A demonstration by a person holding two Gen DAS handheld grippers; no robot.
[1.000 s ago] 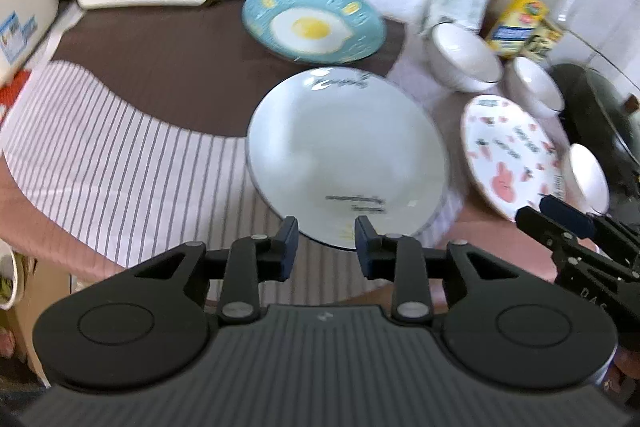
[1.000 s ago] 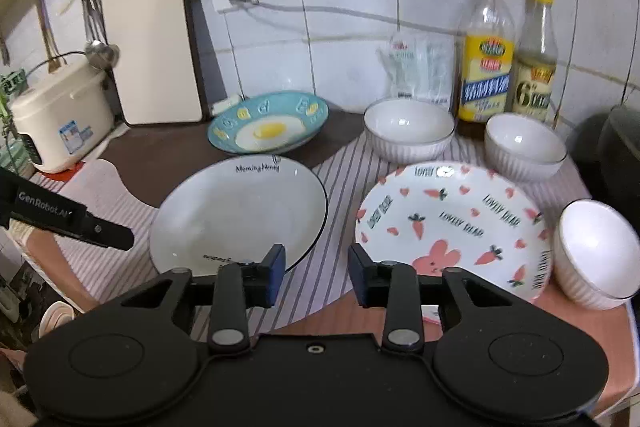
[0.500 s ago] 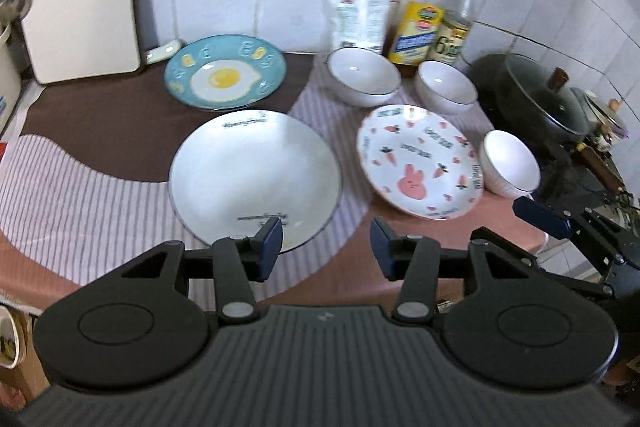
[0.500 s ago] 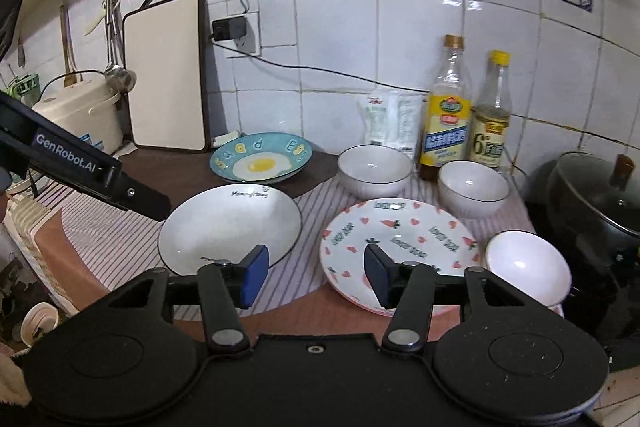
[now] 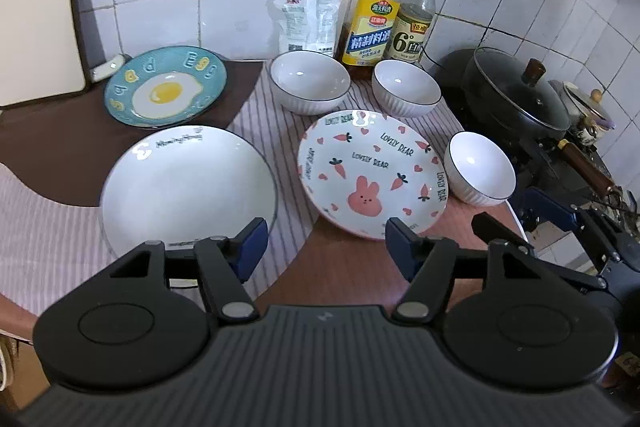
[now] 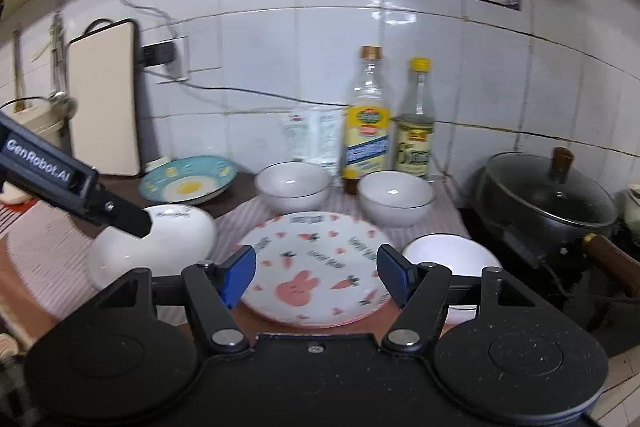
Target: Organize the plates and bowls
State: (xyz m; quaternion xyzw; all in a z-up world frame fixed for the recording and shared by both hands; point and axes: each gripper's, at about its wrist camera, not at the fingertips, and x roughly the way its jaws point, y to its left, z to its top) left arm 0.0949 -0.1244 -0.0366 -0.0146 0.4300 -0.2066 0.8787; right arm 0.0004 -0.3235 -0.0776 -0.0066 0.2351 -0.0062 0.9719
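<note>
Stock on the surface [image 5: 352, 267]: 3 plates, 3 bowls, all apart, none stacked; you held nothing. Left gripper [image 5: 322, 251]: jaws wide, empty, hovering before the white plate [image 5: 188, 187] and rabbit plate [image 5: 372, 173]. Right gripper [image 6: 316, 273]: jaws wide, empty, framing the rabbit plate's near rim. Egg plate [image 5: 166, 87] sat behind; bowls [image 5: 308, 81], [image 5: 406, 87], [image 5: 480, 167] rear and right. Advice: you did best to take 1 rim squarely, lift level, and stack like on like.

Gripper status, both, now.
Left gripper: open, holding nothing, above the table edge.
Right gripper: open, holding nothing, in front of the bunny plate.
</note>
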